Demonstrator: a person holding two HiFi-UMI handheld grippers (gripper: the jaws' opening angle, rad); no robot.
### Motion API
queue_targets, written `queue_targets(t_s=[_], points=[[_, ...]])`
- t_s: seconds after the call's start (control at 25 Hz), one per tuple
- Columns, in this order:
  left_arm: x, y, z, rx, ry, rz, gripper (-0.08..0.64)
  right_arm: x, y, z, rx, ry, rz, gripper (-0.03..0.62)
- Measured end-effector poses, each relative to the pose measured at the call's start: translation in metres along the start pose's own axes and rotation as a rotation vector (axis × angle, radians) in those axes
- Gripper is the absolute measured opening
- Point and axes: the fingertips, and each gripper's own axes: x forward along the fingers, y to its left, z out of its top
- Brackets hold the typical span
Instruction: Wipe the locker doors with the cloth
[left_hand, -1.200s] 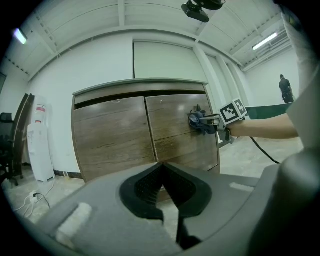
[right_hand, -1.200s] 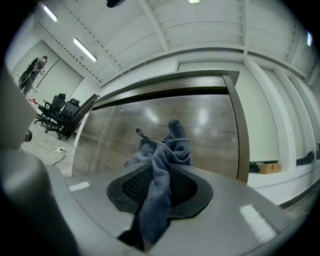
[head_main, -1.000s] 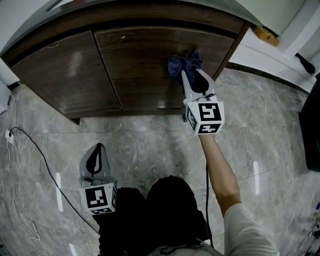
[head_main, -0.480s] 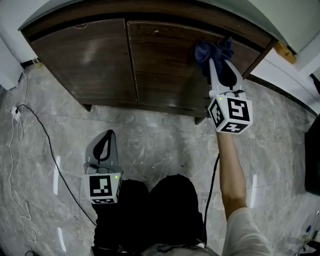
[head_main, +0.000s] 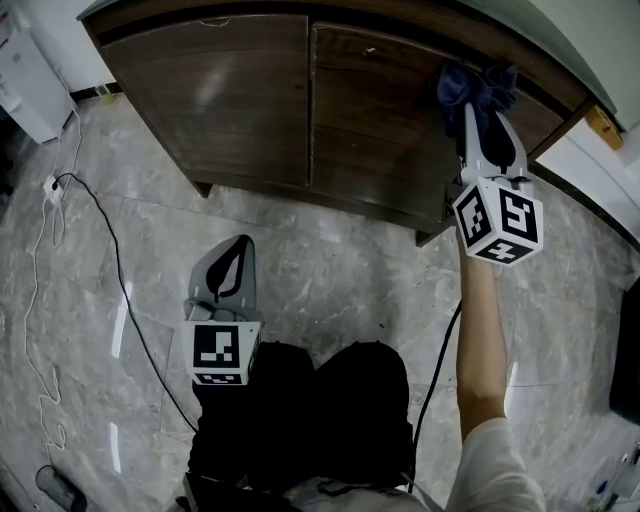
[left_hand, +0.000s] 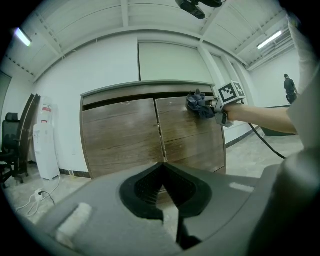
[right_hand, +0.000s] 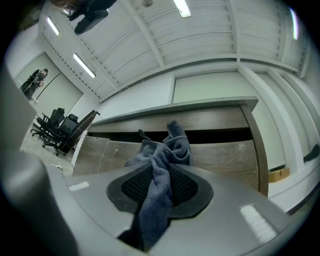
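Against the upper part of the right door (head_main: 385, 120), the cloth (head_main: 478, 85) is being pressed by the right gripper (head_main: 480, 125). Its jaws are being held partly apart and are clamped on the bunched fabric. Lower down, over the floor (head_main: 330, 280), the left gripper (head_main: 232, 262) is being held well apart from the locker (head_main: 230, 100), its jaws together with nothing between them.

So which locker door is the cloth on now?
The right door: the cloth sits near its top outer corner; the left door is bare.
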Motion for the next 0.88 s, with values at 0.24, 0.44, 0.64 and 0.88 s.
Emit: queue_targets(t_s=[0.24,0.44,0.64,0.88], points=[[-0.004,0.004,-0.007,-0.010,0.009,0.009,0.000,0.000,0.015,-0.018,-0.025,0.030,0.019,0.100],[-0.005,0.009,-0.007,-0.007,0.001,0.008,0.001,-0.002,0.028,-0.048,-0.039,0.078,0.035,0.100],[-0.008,0.015,-0.013,-0.011,0.009,0.019,0.000,-0.011,0.040,-0.095,-0.023,0.153,0.041,0.100],[-0.009,0.020,-0.017,-0.018,0.011,0.025,0.000,-0.019,0.053,-0.142,0.006,0.219,0.050,0.098]])
